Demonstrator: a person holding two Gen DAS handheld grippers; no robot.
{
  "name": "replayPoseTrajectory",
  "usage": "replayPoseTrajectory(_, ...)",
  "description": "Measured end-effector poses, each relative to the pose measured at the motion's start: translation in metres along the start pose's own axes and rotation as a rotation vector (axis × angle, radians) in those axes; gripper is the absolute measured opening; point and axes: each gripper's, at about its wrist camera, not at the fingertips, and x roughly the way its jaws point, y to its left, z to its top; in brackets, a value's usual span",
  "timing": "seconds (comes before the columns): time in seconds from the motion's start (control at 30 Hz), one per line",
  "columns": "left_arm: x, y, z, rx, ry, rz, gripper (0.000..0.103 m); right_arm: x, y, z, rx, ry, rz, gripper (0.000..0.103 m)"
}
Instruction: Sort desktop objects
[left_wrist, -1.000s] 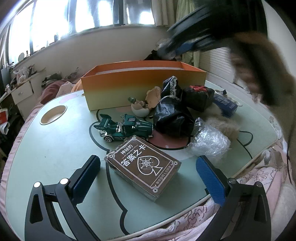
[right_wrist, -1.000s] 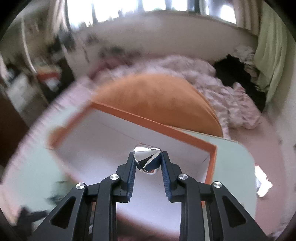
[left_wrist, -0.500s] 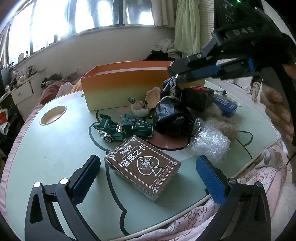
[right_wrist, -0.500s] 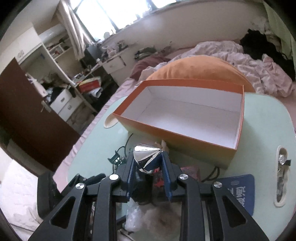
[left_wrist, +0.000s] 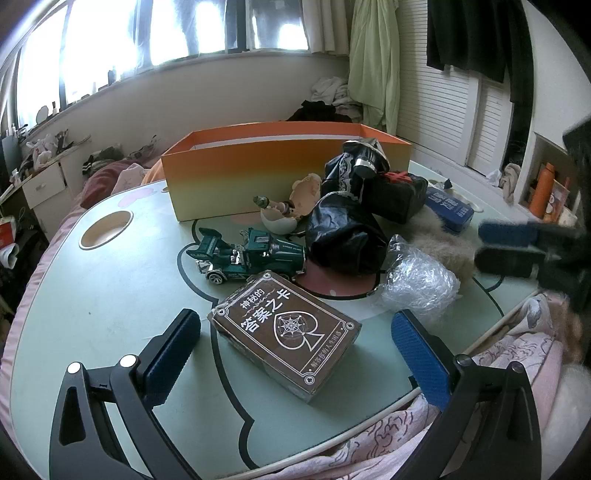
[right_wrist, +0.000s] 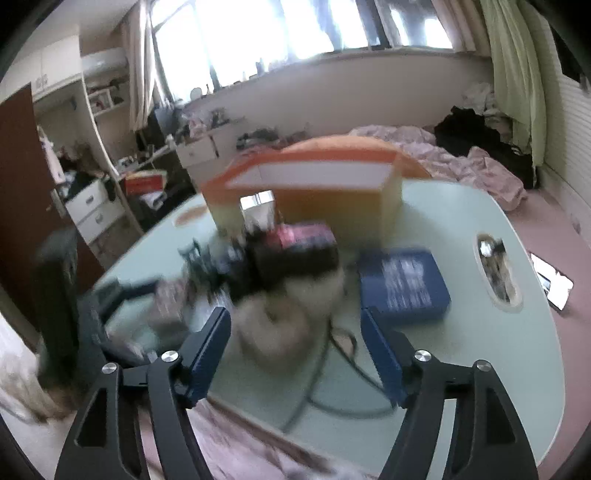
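My left gripper (left_wrist: 295, 350) is open low over the table, its pads on either side of a brown card box (left_wrist: 288, 328) without touching it. Behind the box are a green toy truck (left_wrist: 251, 254), a black bag (left_wrist: 343, 232), a wad of bubble wrap (left_wrist: 421, 280) and the orange box (left_wrist: 280, 173). A silver cone (left_wrist: 365, 155) rests on top of the black pile. My right gripper (right_wrist: 295, 343), blurred, has its jaws opening with nothing between them; a furry lump (right_wrist: 273, 332) lies just beyond it. From the left wrist the right gripper (left_wrist: 509, 245) shows at the table's right edge.
A blue box (right_wrist: 404, 284) lies right of the pile, in front of the orange box (right_wrist: 306, 188). The green table has a round cup hole (left_wrist: 105, 230) at the left and an oval slot (right_wrist: 496, 269) at the right. Pink bedding (left_wrist: 509, 354) hangs at the front edge.
The right gripper came down and back from over the orange box to the table's right edge and opened. The silver cone left its jaws and now sits on the black pile. The left gripper stayed still.
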Motion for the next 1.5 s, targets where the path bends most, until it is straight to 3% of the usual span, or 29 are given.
replayPoseTrajectory(0.07, 0.0, -0.002, 0.0, 0.005, -0.002, 0.001, 0.103, 0.009, -0.006, -0.009, -0.008, 0.019, -0.03, 0.084)
replayPoseTrajectory(0.13, 0.0, -0.003, 0.001, 0.005, -0.003, 0.001, 0.103, 0.017, 0.0, -0.017, -0.081, -0.018, -0.113, 0.103)
replayPoseTrajectory(0.17, 0.0, -0.004, 0.002, 0.005, 0.0, 0.002, 0.103, 0.02, 0.004, -0.019, -0.116, -0.017, -0.14, 0.103)
replayPoseTrajectory(0.27, 0.002, -0.002, 0.004, 0.001, -0.002, 0.005, 0.103, 0.025, 0.011, -0.021, -0.163, -0.007, -0.108, 0.103)
replayPoseTrajectory(1.5, 0.004, 0.002, 0.003, 0.004, -0.027, 0.006, 0.103, 0.021, 0.004, -0.027, -0.162, -0.019, -0.097, 0.103)
